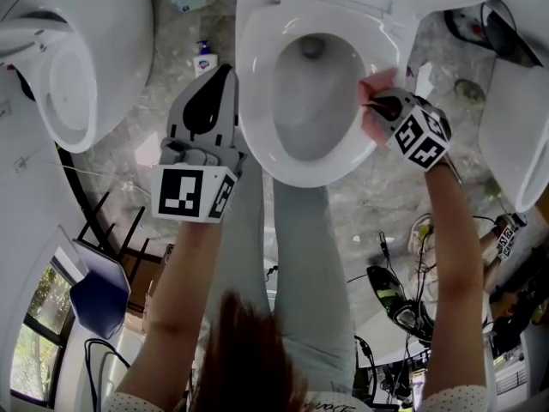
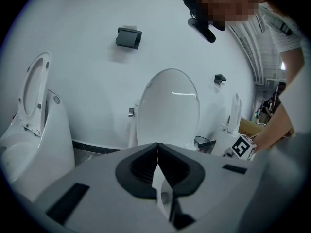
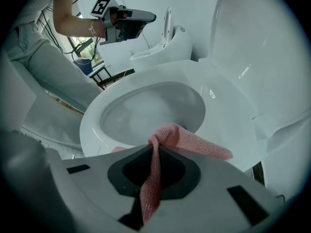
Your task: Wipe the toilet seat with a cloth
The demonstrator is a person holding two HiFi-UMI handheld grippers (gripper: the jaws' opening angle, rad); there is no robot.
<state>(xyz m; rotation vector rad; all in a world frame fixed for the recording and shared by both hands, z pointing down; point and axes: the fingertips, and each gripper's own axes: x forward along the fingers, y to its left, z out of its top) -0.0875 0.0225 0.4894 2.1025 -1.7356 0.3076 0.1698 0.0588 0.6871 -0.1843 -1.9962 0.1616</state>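
cloth [image 3: 187, 139]: pink, open-knit, bunched on toilet seat [image 3: 228, 115] | right gripper [image 3: 154, 148] jaws pinch it | left gripper [image 2: 157, 145] jaws together

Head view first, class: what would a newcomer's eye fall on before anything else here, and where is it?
The pink cloth stands out most, pinched in the shut jaws of the right gripper at the right side of the white toilet seat. Next comes the left gripper, jaws together and empty, held beside the seat's left edge. Another white toilet stands further left.
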